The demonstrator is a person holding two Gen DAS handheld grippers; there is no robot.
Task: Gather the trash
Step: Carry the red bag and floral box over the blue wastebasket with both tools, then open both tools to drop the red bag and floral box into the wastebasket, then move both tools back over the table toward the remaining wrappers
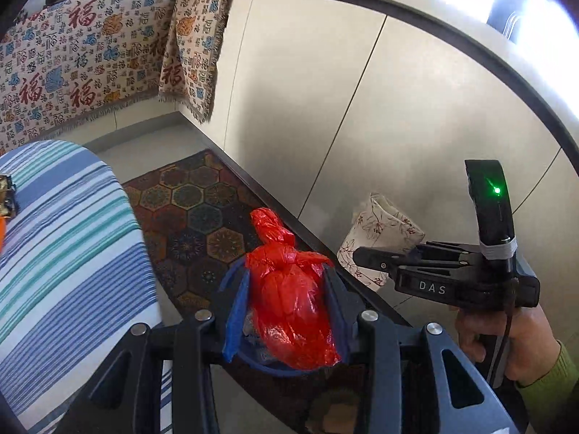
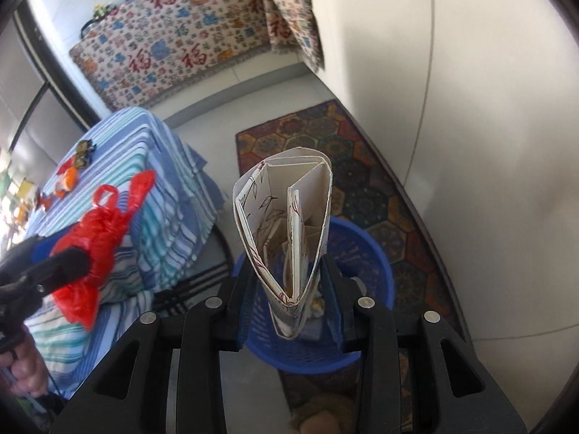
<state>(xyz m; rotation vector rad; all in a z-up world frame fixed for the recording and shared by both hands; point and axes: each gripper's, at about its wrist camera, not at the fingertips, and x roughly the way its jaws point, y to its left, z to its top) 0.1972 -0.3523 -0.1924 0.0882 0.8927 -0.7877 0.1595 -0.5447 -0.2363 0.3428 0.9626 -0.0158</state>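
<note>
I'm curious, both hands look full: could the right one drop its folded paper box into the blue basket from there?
Probably yes. The right gripper holds the folded paper box directly above the blue basket, whose open mouth shows nothing blocking it. The red bag hangs off to the side.

daylight, blown-out window (image 1: 542,18) | fisheye-bent edges | near tongs perhaps soft

Blue basket (image 2: 362,253): near rim and contents mostly hidden behind folded paper box (image 2: 286,224). Small items (image 2: 72,166) on striped cloth, left of frame: blurred, unidentifiable.
</note>
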